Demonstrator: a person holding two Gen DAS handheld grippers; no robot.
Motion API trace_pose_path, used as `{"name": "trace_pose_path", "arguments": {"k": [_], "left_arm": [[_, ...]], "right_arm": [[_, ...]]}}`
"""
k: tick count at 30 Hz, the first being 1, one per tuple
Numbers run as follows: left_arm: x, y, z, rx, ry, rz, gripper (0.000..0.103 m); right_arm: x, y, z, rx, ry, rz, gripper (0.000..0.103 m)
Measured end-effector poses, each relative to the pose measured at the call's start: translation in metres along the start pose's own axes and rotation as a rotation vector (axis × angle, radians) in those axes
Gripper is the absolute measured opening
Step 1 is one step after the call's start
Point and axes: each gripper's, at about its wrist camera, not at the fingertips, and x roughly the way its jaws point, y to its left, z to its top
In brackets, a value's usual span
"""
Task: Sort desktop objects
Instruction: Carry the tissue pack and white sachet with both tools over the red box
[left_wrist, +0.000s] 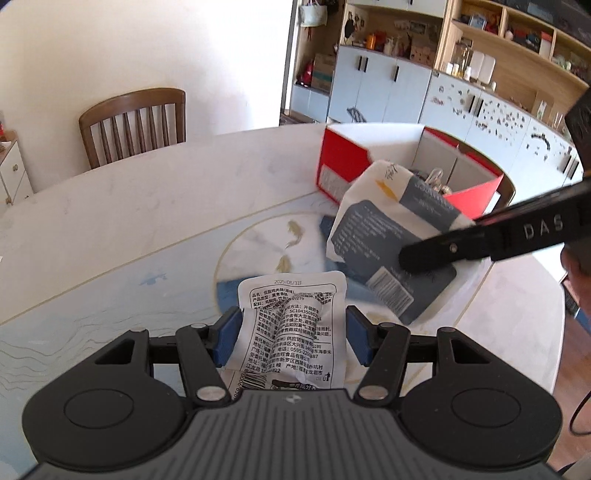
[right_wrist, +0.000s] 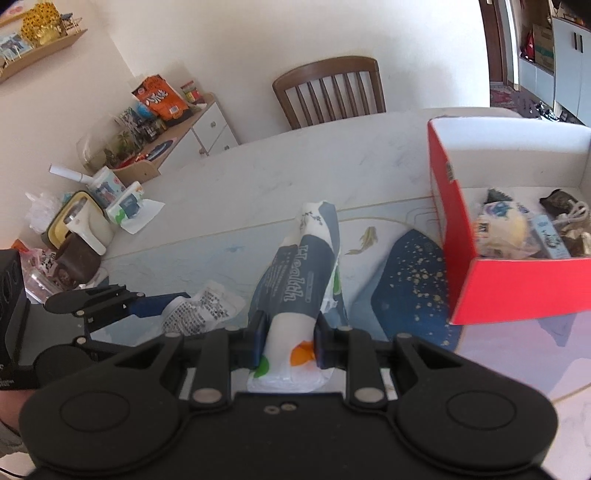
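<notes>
The left hand-held gripper (left_wrist: 291, 338) is clamped on a white printed sachet (left_wrist: 291, 317), lifted above the bench (left_wrist: 129, 221). The right hand-held gripper (right_wrist: 288, 345) pinches a blue-and-white packet (right_wrist: 295, 273) between its 2 pads, left of the red box (right_wrist: 480, 240).

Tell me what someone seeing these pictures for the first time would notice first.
Probably the red box, open-topped at the right of the table with small items already inside. Next, the two held packets: the left hand-held gripper clamps a crinkled white printed pouch, and the right hand-held gripper grips a blue-and-white pack, both lifted above the table's fish-patterned surface.
</notes>
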Motion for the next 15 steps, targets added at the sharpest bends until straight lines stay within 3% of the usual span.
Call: {"name": "trace_pose_path", "arguments": {"k": [15], "left_arm": [[-0.005,-0.079,0.056,-0.048,-0.087,0.016,0.060]], "right_arm": [[-0.062,-0.059,0.004,0.010,-0.055,0.022,0.024]]}}
